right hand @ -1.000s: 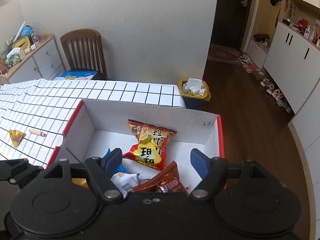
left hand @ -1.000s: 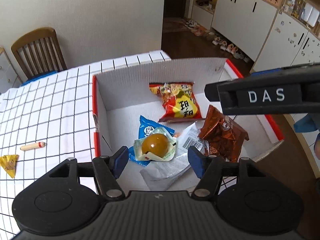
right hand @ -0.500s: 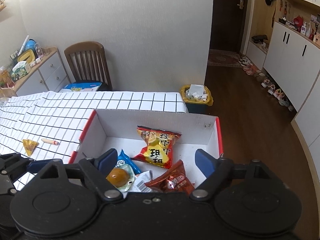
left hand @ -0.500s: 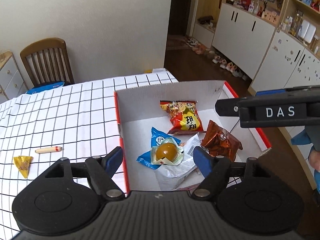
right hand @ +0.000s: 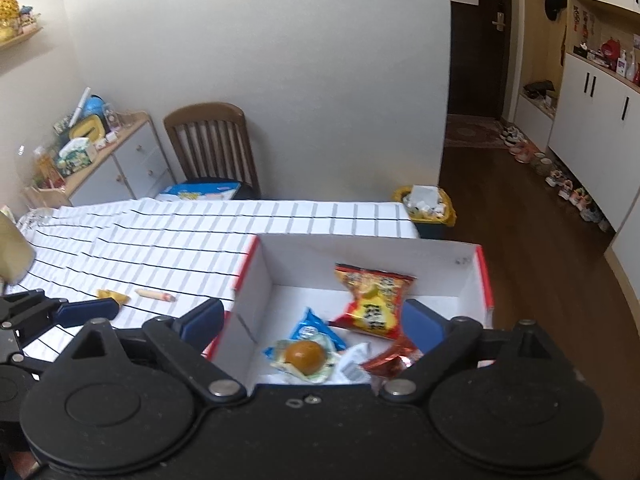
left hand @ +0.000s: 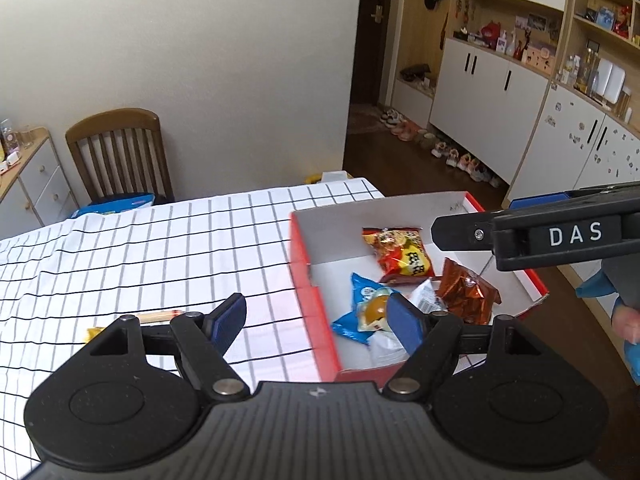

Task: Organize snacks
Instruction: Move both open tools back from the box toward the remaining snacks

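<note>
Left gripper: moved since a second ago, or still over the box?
Yes. The left gripper has backed up and away leftward: the box, earlier filling its view, now sits small at right, jaws straddling its left wall.

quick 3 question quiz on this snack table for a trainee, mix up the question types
1. True or false: the sausage stick lies inside the box.
2. The red and yellow bag lies: A) in the box, B) on the chair, C) on the floor.
3. Fill in: besides the sausage stick, the cloth holds one small ____ packet.

Key
1. False; it lies on the cloth beside the box.
2. A
3. Yellow
</note>
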